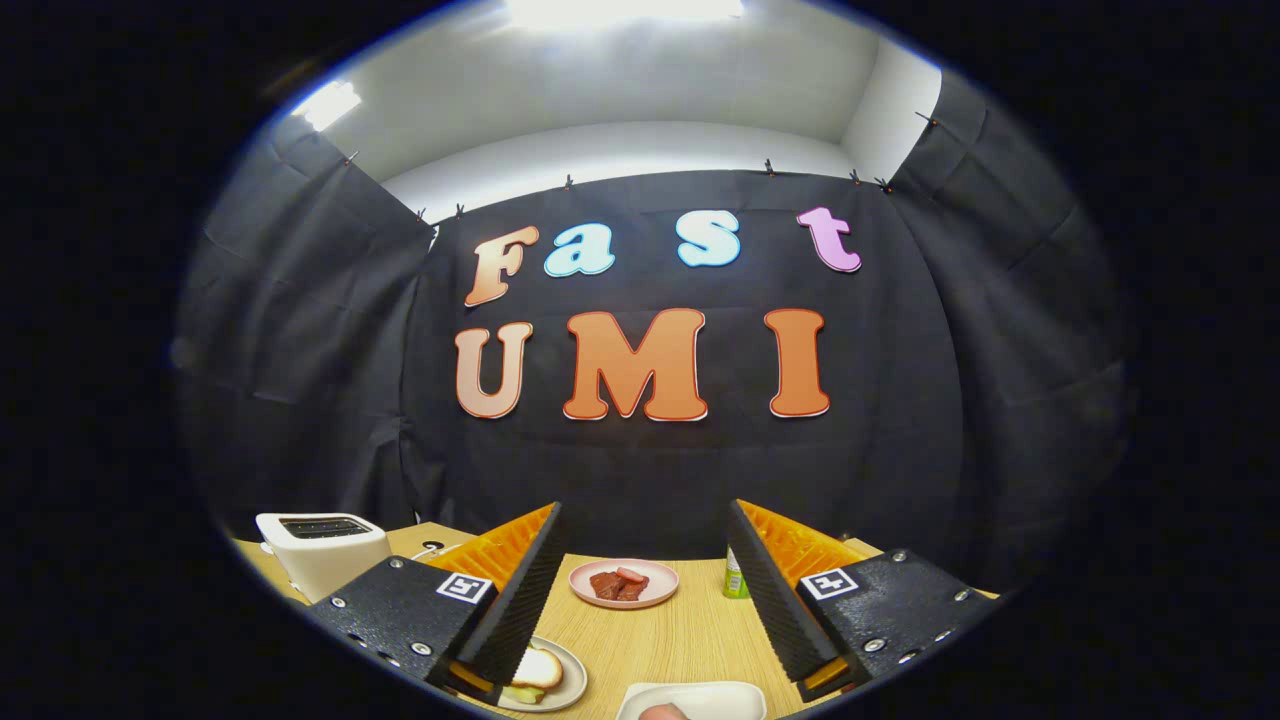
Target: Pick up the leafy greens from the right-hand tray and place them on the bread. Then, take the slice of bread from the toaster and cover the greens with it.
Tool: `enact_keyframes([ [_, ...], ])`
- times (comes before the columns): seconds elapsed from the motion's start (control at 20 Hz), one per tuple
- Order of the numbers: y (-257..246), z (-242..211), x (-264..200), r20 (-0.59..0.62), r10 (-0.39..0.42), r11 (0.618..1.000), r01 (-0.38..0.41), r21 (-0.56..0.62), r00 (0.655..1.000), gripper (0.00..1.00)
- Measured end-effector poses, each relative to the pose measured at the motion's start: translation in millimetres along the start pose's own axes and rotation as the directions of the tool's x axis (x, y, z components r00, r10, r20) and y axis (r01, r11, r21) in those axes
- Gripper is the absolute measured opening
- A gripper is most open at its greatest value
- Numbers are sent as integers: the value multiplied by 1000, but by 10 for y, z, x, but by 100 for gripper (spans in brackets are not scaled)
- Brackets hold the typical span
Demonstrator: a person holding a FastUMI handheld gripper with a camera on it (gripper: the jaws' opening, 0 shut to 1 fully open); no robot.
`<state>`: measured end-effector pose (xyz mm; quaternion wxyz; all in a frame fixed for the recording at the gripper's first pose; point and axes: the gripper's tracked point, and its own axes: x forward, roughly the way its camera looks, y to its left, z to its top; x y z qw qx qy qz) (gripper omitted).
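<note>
My gripper (645,508) is open and held above the wooden table (680,630), with nothing between its orange-backed fingers (520,590). Below the left finger, a round plate (572,688) carries a slice of bread (540,667). Something pale green (522,693) peeks out under the slice, and the finger hides part of the plate. A white toaster (320,550) stands beyond the left finger at the table's far left, its top slots dark. A white tray (700,698) lies close under the gap between the fingers, with a small pinkish thing (663,712) at its near rim.
A pink plate (640,600) with reddish meat pieces (618,584) sits at the table's far side, between the fingers. A green bottle (735,578) stands just inside the right finger. Black cloth walls close the booth behind the table.
</note>
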<state>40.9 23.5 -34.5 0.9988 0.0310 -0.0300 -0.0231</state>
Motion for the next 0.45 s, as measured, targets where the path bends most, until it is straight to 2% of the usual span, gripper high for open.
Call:
enact_keyframes([
  [0.45, 77, 39, 17, 32, 20, 1000, -20, 7, 999, 96],
])
